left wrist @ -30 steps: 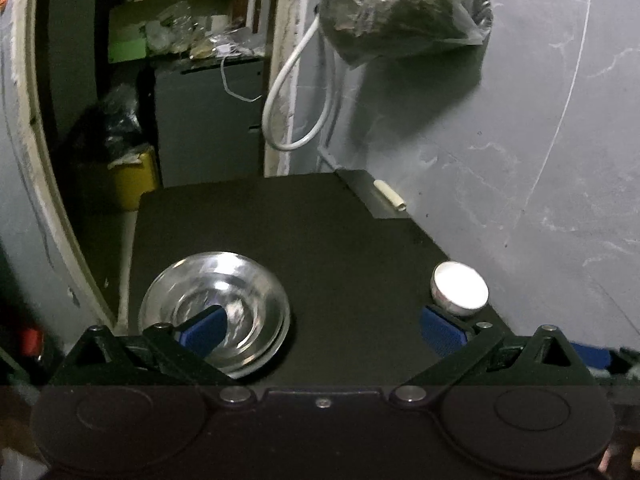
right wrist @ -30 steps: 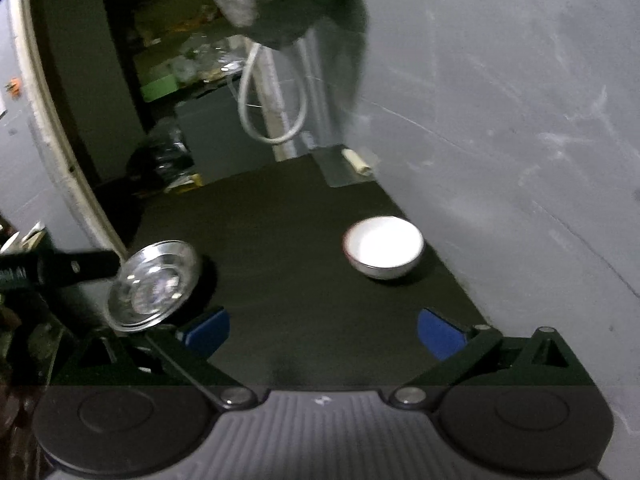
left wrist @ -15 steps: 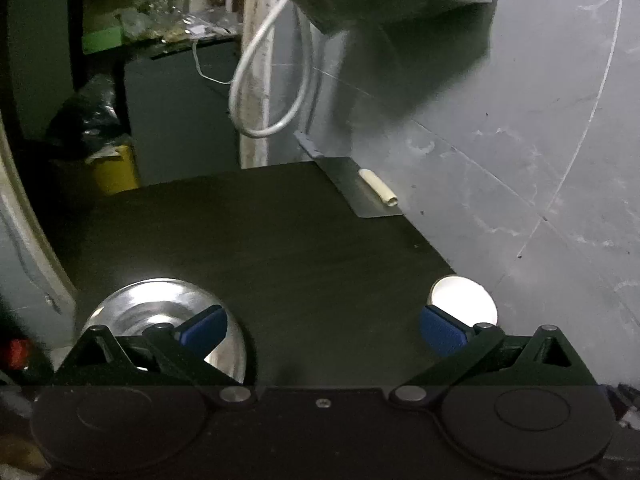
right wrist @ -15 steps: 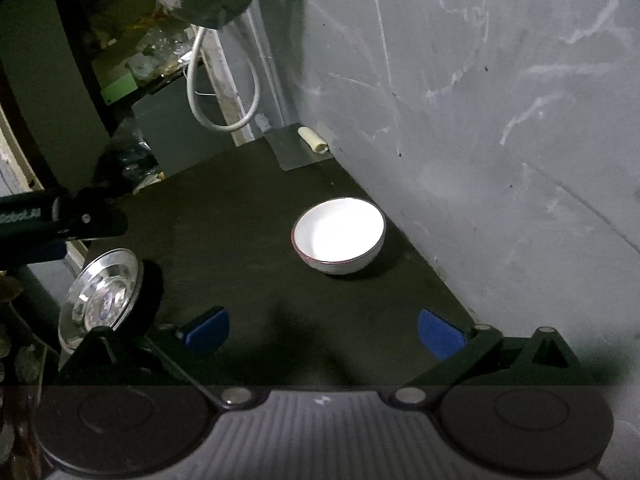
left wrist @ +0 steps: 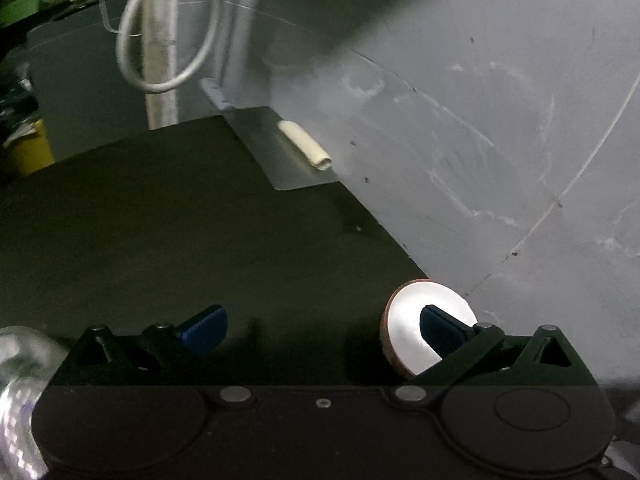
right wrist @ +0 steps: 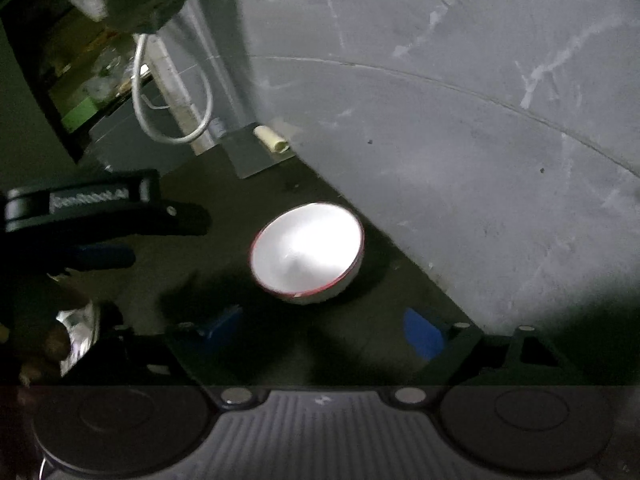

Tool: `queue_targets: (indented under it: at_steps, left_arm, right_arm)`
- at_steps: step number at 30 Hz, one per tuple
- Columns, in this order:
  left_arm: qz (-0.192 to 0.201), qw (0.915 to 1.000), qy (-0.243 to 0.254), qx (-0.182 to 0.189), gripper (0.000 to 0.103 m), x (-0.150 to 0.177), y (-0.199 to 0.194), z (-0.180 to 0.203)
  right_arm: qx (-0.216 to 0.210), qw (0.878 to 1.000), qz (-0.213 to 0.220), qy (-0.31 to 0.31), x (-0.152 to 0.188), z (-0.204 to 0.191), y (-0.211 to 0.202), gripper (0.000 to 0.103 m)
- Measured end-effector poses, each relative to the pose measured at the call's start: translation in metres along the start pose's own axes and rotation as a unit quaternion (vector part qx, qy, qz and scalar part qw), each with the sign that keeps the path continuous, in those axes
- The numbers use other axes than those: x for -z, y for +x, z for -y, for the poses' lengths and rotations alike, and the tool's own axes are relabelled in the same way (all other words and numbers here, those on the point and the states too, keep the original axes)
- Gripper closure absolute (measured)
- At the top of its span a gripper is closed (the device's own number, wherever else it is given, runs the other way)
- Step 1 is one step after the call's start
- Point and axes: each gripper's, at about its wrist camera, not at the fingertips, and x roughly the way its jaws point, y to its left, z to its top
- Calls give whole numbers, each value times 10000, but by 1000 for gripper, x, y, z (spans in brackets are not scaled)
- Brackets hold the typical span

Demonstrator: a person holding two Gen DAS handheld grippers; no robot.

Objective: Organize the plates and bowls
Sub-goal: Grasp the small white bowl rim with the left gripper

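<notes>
White bowl (right wrist: 307,254) w/ red rim: nothing inside; sits near wall (right wrist: 460,120).

— What is seen of the bowl (right wrist: 306,254)?
— A white bowl with a thin red rim, set upright and empty on the dark tabletop near the grey wall.
— And the plate (left wrist: 18,396)?
— A shiny steel plate, glimpsed at the table's left edge.

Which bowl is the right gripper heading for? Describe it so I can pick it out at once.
Start at the grey wall along the right side of the dark table. Beside its base sits a white bowl, upright and empty. Its thin red rim sets it apart from the shiny metal plate at the table's left edge.
</notes>
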Motion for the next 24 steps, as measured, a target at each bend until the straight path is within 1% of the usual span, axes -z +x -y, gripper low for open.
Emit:
queue_targets:
  at_steps: [3,5,10,11,12,13,14,16,20,22,24]
  left_arm:
    - [-142,9996,215,70,1,-2,15,6]
    - [-238,9991,319,143,4,-4,23,9]
    - [-507,9973,291,450,23,-6,41,12]
    - [-536,9970,261,492,25,-6,42,12]
    - [-553,9967,226,551,29,-6,44,12]
    - [-566,9964,207,603,35,-6,44,13]
    - [-586,9959,190,663,38,-6,44,13]
    - [-655,9949,153,757,55,-5,46,13]
    - [-708,9935,52,885,67,-4,49,13]
    - [-741,9927,23,948,80,-3,51,13]
    - [-742,9924,-33,983,90,-1,51,12]
  right_arm:
    - [128,9999,39,83,-2,3,7,18]
    - [180,9997,62,161,-3,6,10,20]
    - [219,9993,111,265,-8,9,18,30]
    - [191,9994,128,275,-9,9,20,31]
    - [177,9993,142,281,-9,8,21,34]
    - [161,9994,141,274,-11,8,23,41]
    - [149,9995,130,263,-11,7,24,44]
    - [132,9995,112,273,-13,6,28,50]
    - [88,9996,84,265,-15,6,31,59]
    - [45,9996,55,268,-16,6,33,64]
    - [3,9997,37,253,-18,5,36,71]
